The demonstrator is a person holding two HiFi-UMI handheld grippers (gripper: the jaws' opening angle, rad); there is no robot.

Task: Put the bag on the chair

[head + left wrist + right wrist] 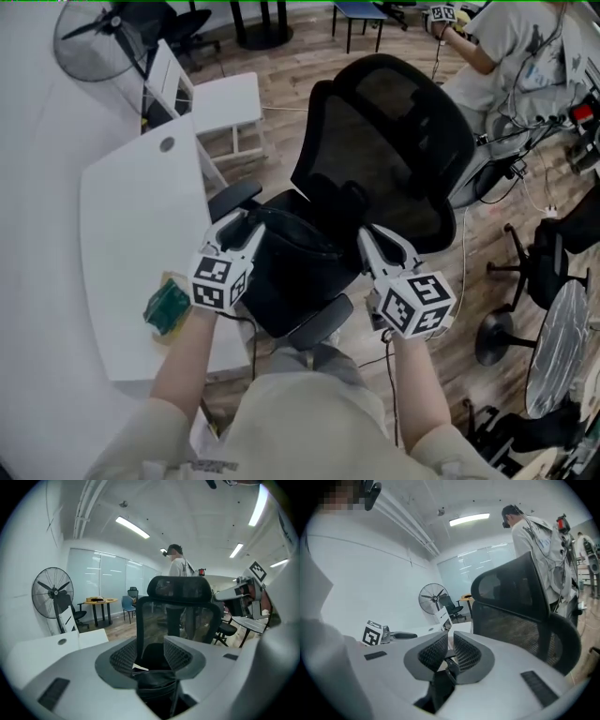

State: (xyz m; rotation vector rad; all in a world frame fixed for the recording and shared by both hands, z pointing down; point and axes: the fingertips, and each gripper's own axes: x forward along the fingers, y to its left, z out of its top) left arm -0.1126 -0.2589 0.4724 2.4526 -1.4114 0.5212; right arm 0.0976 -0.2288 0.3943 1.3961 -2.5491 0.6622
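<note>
The black bag [292, 267] lies low over the seat of the chair [394, 141], its long axis running side to side between my tools. My left gripper [242, 228] holds its thick top edge, jaws fairly wide. My right gripper [386, 246] is narrow, pinching a strap. Both ends look equally near, so I'd lower evenly

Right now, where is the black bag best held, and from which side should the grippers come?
Hold the bag by its upper rim, one end each, coming from above at the front of the chair. It looks soft and stands top up, so the rim and strap are thin enough for the jaws. The left gripper and right gripper pinch there now.
</note>
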